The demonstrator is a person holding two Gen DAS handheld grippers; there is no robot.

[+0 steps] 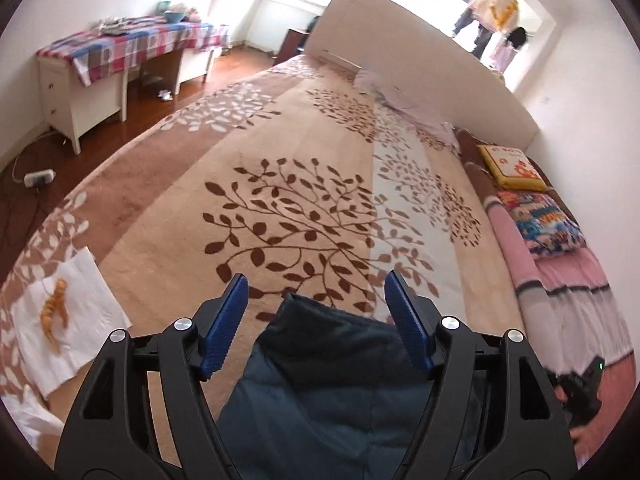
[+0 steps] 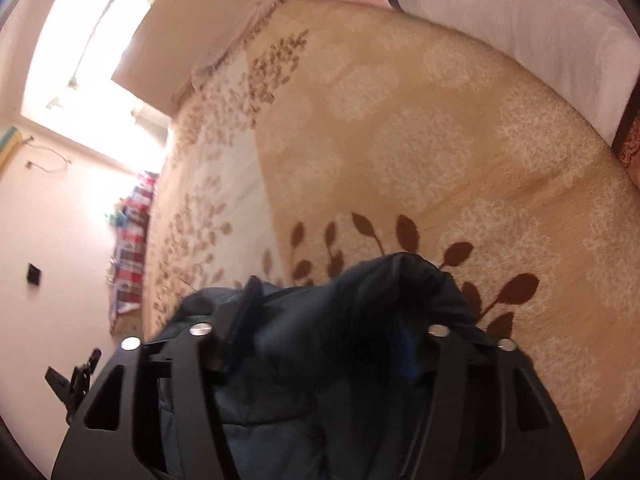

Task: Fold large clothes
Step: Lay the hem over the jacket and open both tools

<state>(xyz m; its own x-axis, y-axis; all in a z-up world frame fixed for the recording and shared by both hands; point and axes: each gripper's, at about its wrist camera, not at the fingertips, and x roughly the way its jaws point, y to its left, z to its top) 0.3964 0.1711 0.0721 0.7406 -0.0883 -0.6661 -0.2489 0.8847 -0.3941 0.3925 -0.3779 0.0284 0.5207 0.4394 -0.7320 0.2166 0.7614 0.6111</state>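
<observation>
The dark blue quilted jacket (image 1: 336, 380) (image 2: 320, 360) is lying on the bed's leaf-patterned blanket (image 1: 280, 184) (image 2: 440, 140). The left tongs (image 1: 316, 304) are standing spread apart above its edge, gripping nothing. The right tongs (image 2: 324, 320) are sitting buried in jacket folds; grip cannot be determined. Beyond the jacket, a headboard (image 1: 420, 60) is standing; left of it, a table (image 1: 120, 48) under checked cloth. Pillow (image 1: 514, 168) writing is unreadable.
</observation>
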